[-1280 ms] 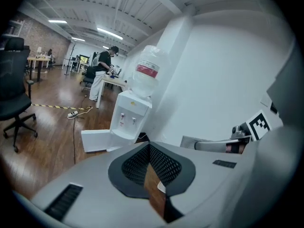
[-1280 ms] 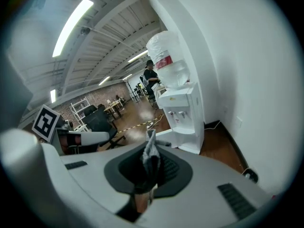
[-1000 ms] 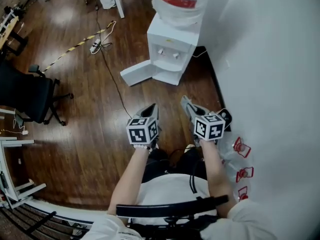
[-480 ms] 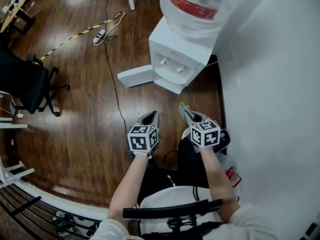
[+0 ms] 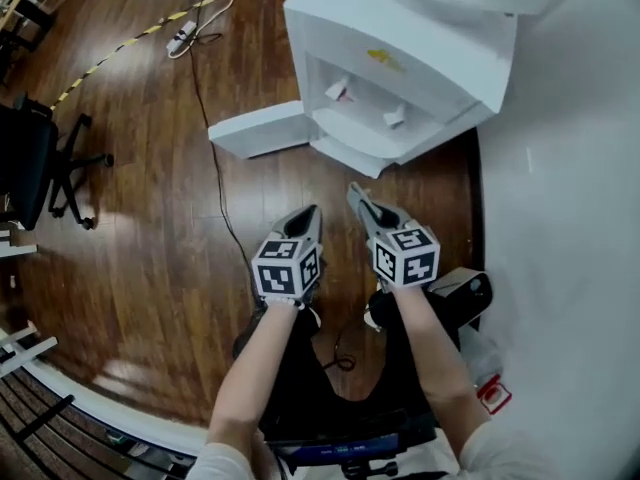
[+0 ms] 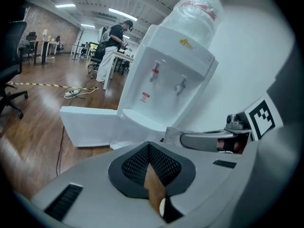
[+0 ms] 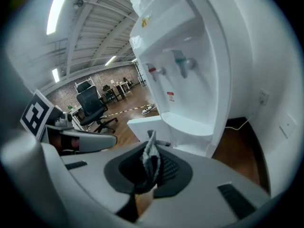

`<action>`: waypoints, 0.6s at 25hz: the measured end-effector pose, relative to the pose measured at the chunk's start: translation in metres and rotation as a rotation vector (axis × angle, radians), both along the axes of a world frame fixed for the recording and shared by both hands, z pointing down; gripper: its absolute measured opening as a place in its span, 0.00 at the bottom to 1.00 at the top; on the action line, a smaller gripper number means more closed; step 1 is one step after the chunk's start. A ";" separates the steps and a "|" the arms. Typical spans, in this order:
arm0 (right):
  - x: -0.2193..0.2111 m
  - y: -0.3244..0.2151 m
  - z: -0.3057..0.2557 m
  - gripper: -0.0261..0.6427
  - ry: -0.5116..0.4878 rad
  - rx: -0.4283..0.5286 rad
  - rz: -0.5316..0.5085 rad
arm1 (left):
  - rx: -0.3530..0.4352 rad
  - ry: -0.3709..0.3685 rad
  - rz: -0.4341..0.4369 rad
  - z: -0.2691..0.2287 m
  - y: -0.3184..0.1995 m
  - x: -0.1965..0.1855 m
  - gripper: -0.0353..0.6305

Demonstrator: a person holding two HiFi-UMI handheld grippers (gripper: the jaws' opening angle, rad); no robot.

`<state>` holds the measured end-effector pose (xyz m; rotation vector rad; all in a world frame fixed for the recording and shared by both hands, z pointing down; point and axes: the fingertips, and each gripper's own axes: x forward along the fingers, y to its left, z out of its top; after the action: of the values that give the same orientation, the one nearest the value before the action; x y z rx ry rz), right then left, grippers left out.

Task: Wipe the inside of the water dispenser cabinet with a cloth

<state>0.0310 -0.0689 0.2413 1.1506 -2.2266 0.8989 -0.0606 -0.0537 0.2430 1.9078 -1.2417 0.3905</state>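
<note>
The water dispenser (image 5: pixel 400 58) now fills the far side of the view, much closer than 1 second ago, as the person closes in with the right gripper (image 5: pixel 357 196) pinching a grey cloth (image 7: pixel 151 156) and the left gripper (image 5: pixel 311 216) pressed together on nothing. Its cabinet door (image 5: pixel 255 130) stands swung open to the left, so wiping looks about to start, though a floor cable (image 5: pixel 225 213) trails near the left approach.
</note>
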 end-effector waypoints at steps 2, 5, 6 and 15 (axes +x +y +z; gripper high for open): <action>-0.007 -0.009 0.044 0.09 0.004 0.033 0.007 | 0.014 -0.011 0.005 0.045 -0.011 -0.002 0.04; -0.011 -0.029 0.108 0.09 0.014 0.094 0.030 | 0.036 -0.013 -0.002 0.101 -0.031 -0.008 0.04; -0.013 -0.037 0.128 0.09 0.017 0.118 0.038 | 0.043 -0.013 -0.005 0.118 -0.037 -0.011 0.04; -0.034 -0.103 0.263 0.09 -0.071 0.309 0.088 | 0.042 0.050 0.027 0.201 -0.091 -0.023 0.04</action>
<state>-0.0025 -0.1721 0.5047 1.3815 -2.4513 0.6516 -0.0836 -0.1442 0.4436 1.9602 -1.2013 0.3313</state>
